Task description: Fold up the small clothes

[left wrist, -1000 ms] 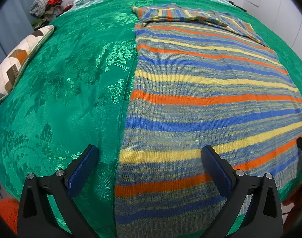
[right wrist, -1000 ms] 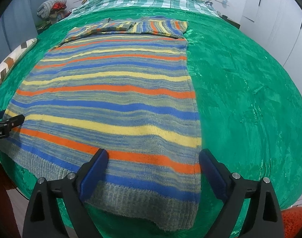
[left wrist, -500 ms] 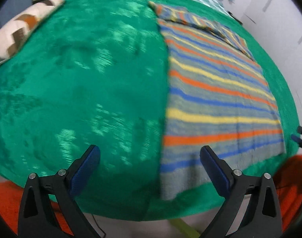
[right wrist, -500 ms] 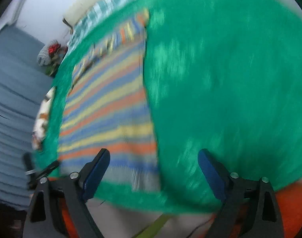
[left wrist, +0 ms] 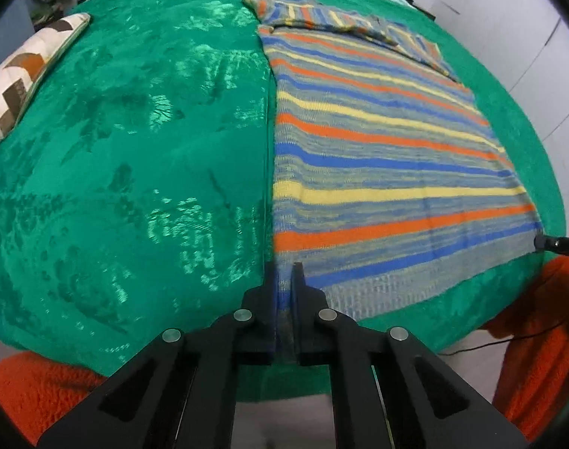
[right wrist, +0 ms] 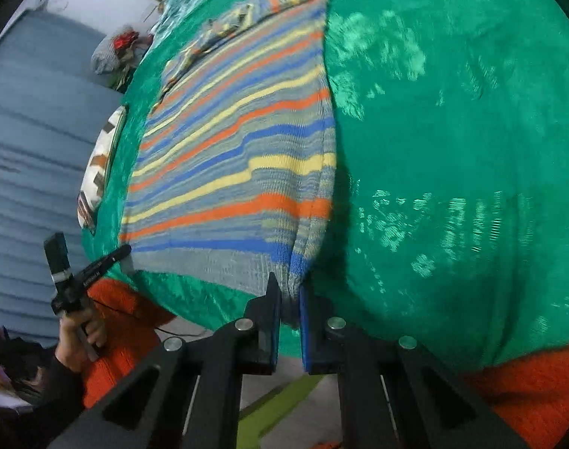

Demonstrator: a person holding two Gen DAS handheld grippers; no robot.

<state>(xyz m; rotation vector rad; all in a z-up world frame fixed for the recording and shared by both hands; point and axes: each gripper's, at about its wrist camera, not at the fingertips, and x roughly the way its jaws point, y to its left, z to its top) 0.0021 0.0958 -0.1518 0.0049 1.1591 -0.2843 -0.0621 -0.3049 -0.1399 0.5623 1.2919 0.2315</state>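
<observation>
Both grippers were gaping over the sweater (left wrist: 389, 157) a second ago; now the left gripper (left wrist: 283, 292) and right gripper (right wrist: 290, 295) are each pinched tight on a hem corner. Sweater's flat on the green blanket (left wrist: 135, 157), sleeves tucked at the far end. I'd lift both corners evenly, since that floppy striped knit stretches and the shiny blanket looks slippery.

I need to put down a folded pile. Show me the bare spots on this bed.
Bare green cover lies between the pillow and the sweater. A wider bare stretch lies on the sweater's other side. The sweater fills the middle, with the left gripper and right gripper each clamping a hem corner.
</observation>
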